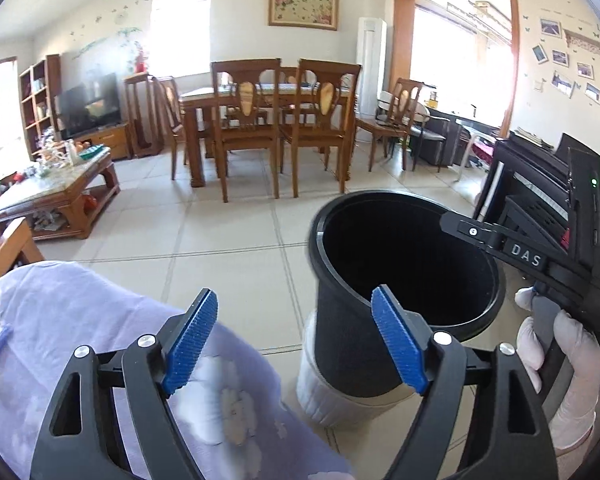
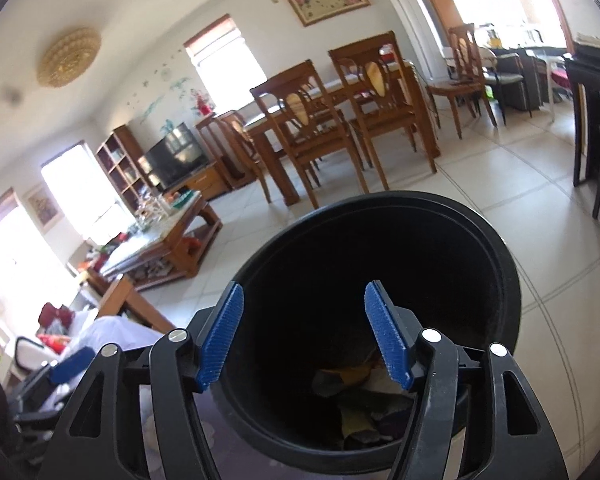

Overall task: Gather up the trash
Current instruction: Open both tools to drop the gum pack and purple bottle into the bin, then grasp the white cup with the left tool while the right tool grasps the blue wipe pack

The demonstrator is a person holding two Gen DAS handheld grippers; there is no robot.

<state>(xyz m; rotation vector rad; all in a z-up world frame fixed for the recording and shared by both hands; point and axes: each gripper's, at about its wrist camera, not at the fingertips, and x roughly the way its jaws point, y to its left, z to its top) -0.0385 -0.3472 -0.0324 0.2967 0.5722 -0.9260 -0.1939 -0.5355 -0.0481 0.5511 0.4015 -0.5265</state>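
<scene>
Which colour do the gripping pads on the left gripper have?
Blue, on the left gripper; the left wrist view shows them best.

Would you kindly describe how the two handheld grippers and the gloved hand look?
Each gripper, left and right, has black angular fingers with triangular cut-outs, silver pivot screws and ribbed blue pads. The left wrist view shows the right tool's black body lettered DAS, with a green light, and the hand in a pale glove.
</scene>
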